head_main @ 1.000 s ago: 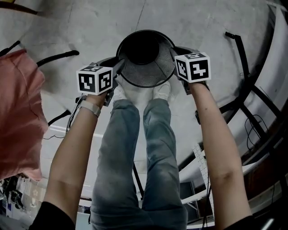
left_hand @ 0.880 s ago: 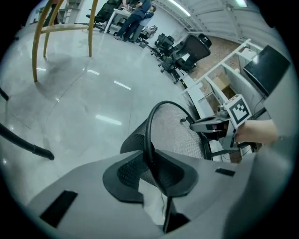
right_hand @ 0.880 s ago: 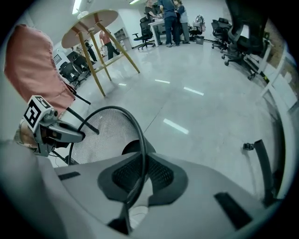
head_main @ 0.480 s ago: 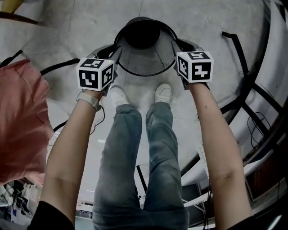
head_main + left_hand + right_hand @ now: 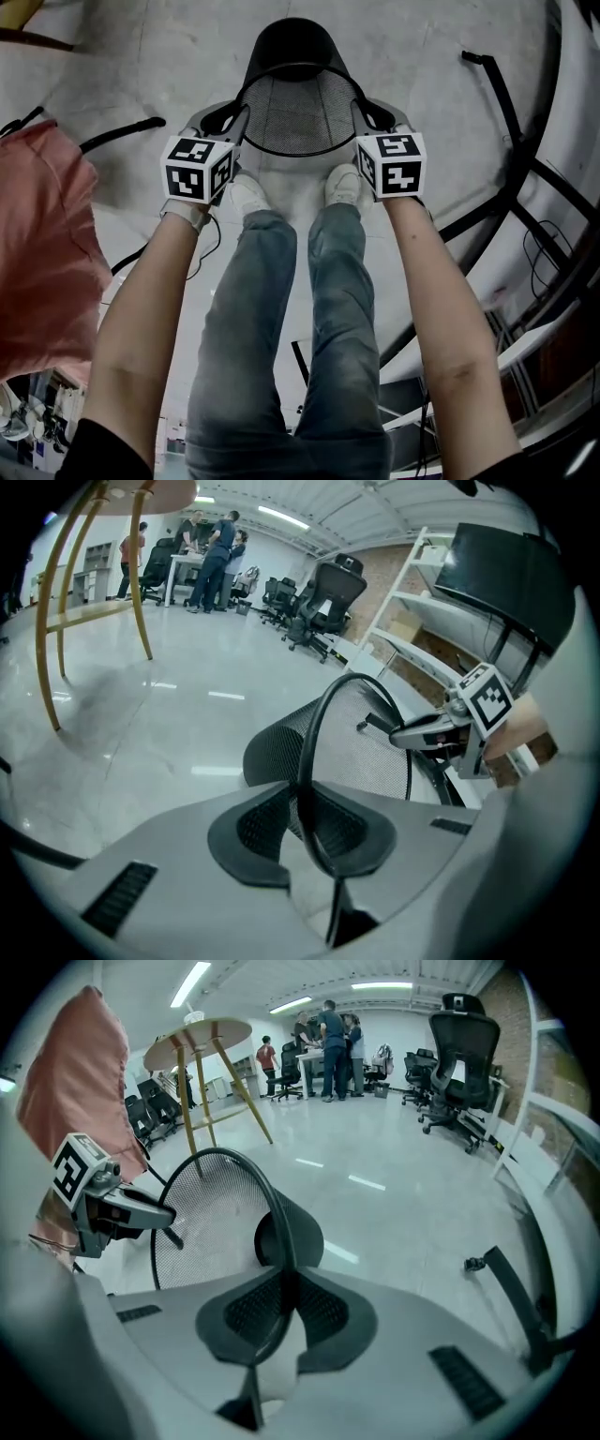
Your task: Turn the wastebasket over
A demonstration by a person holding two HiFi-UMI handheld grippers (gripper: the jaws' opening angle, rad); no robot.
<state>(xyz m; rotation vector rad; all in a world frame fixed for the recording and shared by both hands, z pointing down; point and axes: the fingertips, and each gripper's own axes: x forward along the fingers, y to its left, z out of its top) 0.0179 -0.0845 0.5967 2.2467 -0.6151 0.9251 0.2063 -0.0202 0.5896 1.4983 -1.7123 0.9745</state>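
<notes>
A black mesh wastebasket hangs tilted between my two grippers, its closed base pointing away from me and its open mouth toward my legs. My left gripper grips the rim's left side; its jaws have just been closing, and in the left gripper view its pads press on the rim wire between them. At the rim's right side, my right gripper is shut on the rim in the same way. Each gripper view shows the other gripper across the basket: the right gripper and the left gripper.
My jeans and white shoes are right under the basket on the grey floor. A pink cloth hangs at the left. Black frame legs run along the right. A wooden-legged table, office chairs and people stand farther off.
The basket has tipped away from me: its base swung up and outward, so I see its mesh wall instead of looking straight into it. Both grippers moved with the rim.
</notes>
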